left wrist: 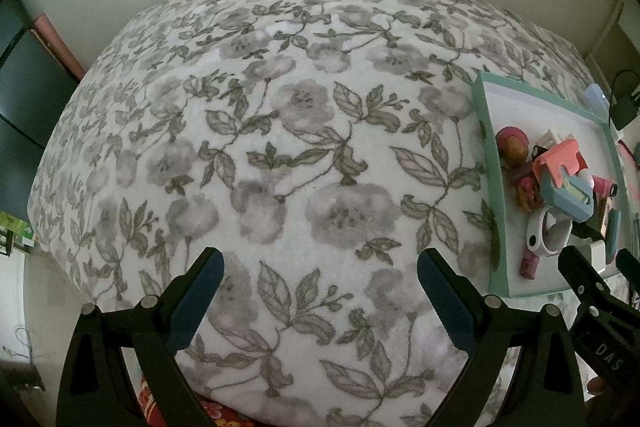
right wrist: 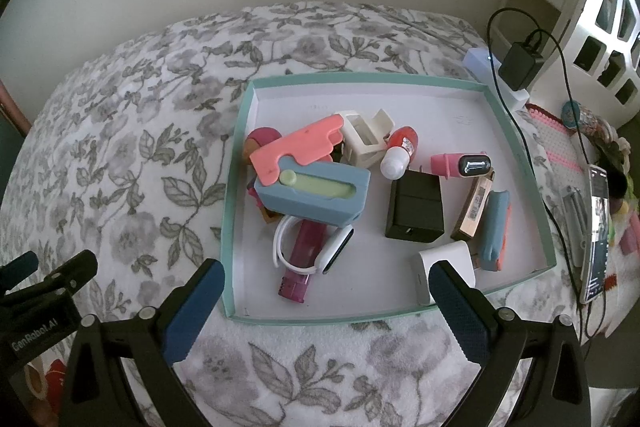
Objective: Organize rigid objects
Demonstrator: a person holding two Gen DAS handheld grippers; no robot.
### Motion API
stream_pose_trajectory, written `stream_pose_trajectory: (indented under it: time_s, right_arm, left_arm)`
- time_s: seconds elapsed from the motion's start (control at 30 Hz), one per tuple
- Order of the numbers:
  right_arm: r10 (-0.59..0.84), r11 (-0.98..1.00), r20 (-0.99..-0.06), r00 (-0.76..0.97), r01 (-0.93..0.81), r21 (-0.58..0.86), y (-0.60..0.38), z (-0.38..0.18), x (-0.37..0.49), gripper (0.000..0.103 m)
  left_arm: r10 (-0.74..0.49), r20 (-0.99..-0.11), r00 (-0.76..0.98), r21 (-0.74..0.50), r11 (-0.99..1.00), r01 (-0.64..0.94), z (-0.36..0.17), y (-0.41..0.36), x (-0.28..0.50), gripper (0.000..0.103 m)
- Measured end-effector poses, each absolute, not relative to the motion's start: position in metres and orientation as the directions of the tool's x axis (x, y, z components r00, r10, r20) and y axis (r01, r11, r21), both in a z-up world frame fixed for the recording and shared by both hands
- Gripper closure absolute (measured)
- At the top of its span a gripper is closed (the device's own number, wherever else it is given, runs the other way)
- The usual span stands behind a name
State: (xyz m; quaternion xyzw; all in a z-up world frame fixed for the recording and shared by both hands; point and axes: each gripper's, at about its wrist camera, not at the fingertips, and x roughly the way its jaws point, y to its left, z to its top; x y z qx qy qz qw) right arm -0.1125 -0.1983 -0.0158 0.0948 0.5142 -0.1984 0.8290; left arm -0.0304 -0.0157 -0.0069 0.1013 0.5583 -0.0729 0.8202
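1. Nearest to us, our right tool [right wrist: 324, 311] hangs with its jaws spread wide and nothing between them, just short of the near rim of the tray [right wrist: 236, 211]. Our left tool [left wrist: 320, 303] is likewise spread and empty, over the bare floral blanket [left wrist: 280, 131] of the bed, well to the left of the tray.

2. Just past the right tool, inside the tray's near edge, lie a white adapter block [right wrist: 444, 263], a white band [right wrist: 316, 247] looped over a magenta tube [right wrist: 300, 263], and a blue case with a coral edge [right wrist: 494, 231] on the right.

3. In the tray's middle sit a black cube charger [right wrist: 416, 211], a blue-and-green slider box [right wrist: 316, 195] with a coral bracket [right wrist: 300, 147] leaning on it, and a pink cap piece [right wrist: 460, 165].

4. Farther back are a white clip frame [right wrist: 368, 135] and a red-and-white bottle [right wrist: 398, 151]; the far part of the tray is bare.

5. Our judgement: every small rigid object we can see lies inside the tray, and none rests on the blanket, so the gathering looks complete. They lie heaped and overlapping, though, so this fits either a pile waiting to be sorted out or a collection just finished.
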Motion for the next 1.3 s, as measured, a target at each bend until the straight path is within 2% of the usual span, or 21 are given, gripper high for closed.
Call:
stream_pose_trajectory:
  time_s: [1.3]
  right_arm:
    - [-0.231, 0.906, -0.894, 0.383, 0.419, -0.055, -0.1963, -0.0185, -0.1114, 0.000]
  left_arm:
    - [0.004, -0.933, 0.361, 0.093, 0.969, 0.230, -0.0078, -0.0165, -0.0303, 0.006]
